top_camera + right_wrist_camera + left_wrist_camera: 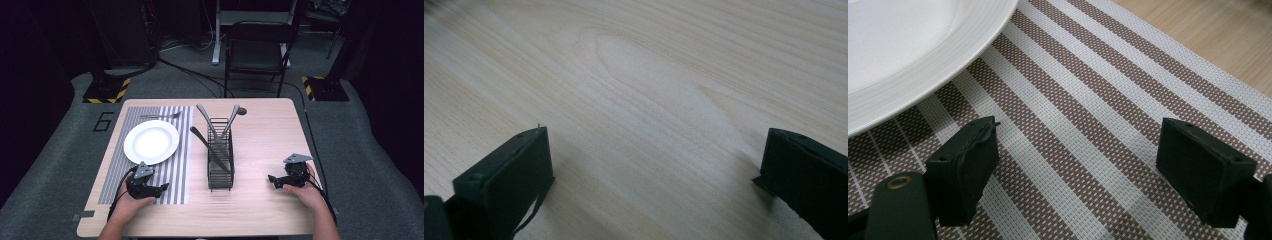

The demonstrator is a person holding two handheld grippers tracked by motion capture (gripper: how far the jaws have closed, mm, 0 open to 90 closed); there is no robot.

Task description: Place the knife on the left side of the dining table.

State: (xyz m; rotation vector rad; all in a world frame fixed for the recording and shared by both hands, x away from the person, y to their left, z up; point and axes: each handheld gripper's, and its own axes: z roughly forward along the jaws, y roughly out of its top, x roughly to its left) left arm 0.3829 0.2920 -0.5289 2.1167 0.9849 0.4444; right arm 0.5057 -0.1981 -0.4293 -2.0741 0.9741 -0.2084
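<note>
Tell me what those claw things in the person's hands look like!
Each hand holds a small black tool. The left claw and the right claw both carry a grey three-cornered plate on top and trail a thin black cable back along the arm. Up close, each claw has two chunky, flat black blocks for jaws. The forearms are bare, with no sleeves showing.

plate (903, 45): glossy ceramic | placemat (1088, 130): woven, matt | table (649, 75): smooth wood

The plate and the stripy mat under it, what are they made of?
The plate looks like glazed white ceramic: smooth and shiny, with fine rings around its rim. The mat looks like woven plastic or vinyl, since tiny criss-cross threads show in its brown and white stripes.
</note>
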